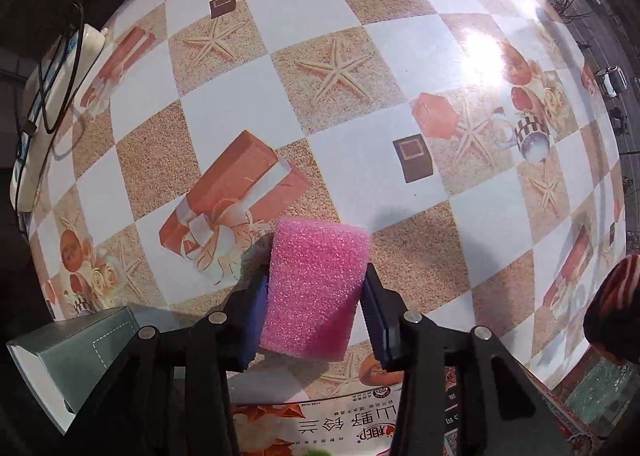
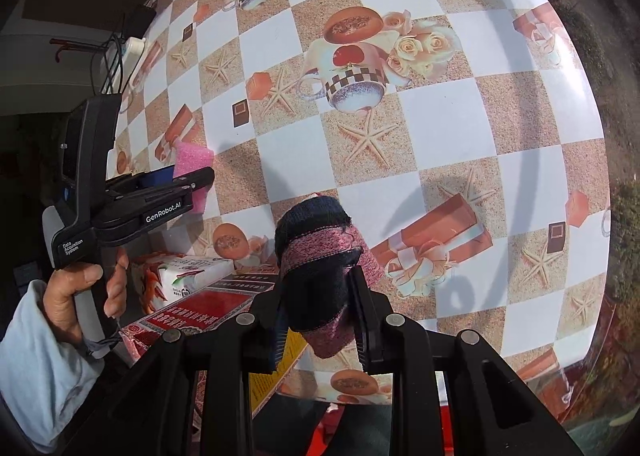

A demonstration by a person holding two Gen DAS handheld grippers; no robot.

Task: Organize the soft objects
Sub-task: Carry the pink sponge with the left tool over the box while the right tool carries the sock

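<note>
My left gripper (image 1: 316, 296) is shut on a pink foam block (image 1: 316, 288) and holds it above the patterned tablecloth (image 1: 340, 36). The block and the left gripper (image 2: 192, 180) also show at the left of the right wrist view, the pink foam block (image 2: 194, 158) sticking out past the fingers. My right gripper (image 2: 320, 304) is shut on a rolled dark blue and pink striped sock (image 2: 320, 256), held above the table. The sock's edge (image 1: 616, 304) shows at the right rim of the left wrist view.
A grey-green carton (image 1: 68, 356) lies at the lower left and a printed snack box (image 1: 320, 428) beneath the left gripper. A red box (image 2: 200, 312) and a white printed box (image 2: 180, 276) lie at the table's near edge. A white power strip (image 1: 52, 96) with cables sits at the left edge.
</note>
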